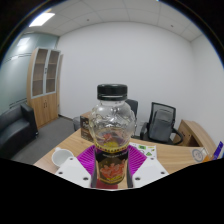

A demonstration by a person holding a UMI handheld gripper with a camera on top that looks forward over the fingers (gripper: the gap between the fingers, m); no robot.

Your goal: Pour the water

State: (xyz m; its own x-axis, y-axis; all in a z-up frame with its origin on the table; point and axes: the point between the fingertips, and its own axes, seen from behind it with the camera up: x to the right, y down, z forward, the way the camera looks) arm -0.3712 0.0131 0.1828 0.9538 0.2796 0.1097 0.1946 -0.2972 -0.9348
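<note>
- A clear glass bottle (pixel 112 135) stands between the two fingers of the gripper (pixel 111 170), directly ahead of the camera and in front of everything else in the room.
- It has a black screw cap (pixel 112 91) on top, a short neck, rounded shoulders and a wide body.
- The glass is see-through in its upper part; lower down there is a dark band and a yellowish label or contents, too small to read.
- Its long axis runs straight up and down: the cap points toward the ceiling, the base sits low between the fingers, and no lean to either side can be seen.
- The magenta pads (pixel 92 158) lie against the bottle's lower body on both sides, with no gap to be seen, so the fingers are clamped on it.
- Behind the bottle is a long wooden table (pixel 185 152) with dark office chairs (pixel 160 122) along its far side.
- A white, cup-like thing (pixel 62 157) sits on the table beside the bottle, to one side of the fingers.
- A tall wooden cabinet (pixel 45 85) stands against the far wall, next to a dark sofa (pixel 14 127).
</note>
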